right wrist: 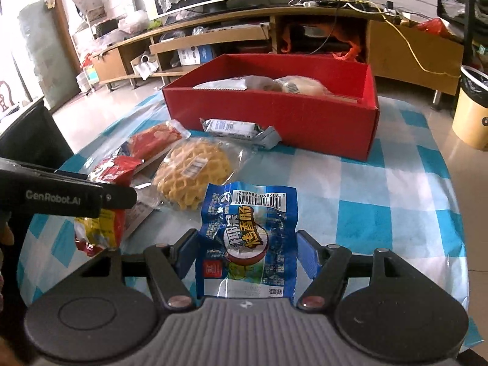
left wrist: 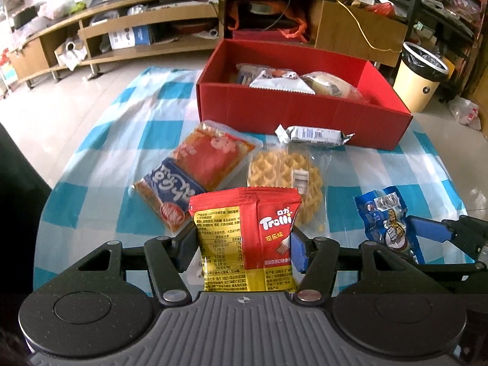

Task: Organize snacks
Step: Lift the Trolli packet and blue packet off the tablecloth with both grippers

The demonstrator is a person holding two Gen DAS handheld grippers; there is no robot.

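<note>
Both claws are loaded: the left gripper [left wrist: 242, 241] clenches the red Trolli packet [left wrist: 247, 238] upright by its sides, and the right gripper [right wrist: 245, 254] pinches the blue sausage pack [right wrist: 247, 241] the same way, likely for a clean drop. Both tilt downward above the checked cloth [right wrist: 381, 213]. Beyond lie the waffle snack [left wrist: 286, 177] and wrapped bar [left wrist: 314, 135], then the red box [left wrist: 305, 113], already holding snacks.

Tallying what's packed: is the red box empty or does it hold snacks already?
Not empty. The red box is open-topped, and several wrapped snacks lie inside it in both views.
</note>
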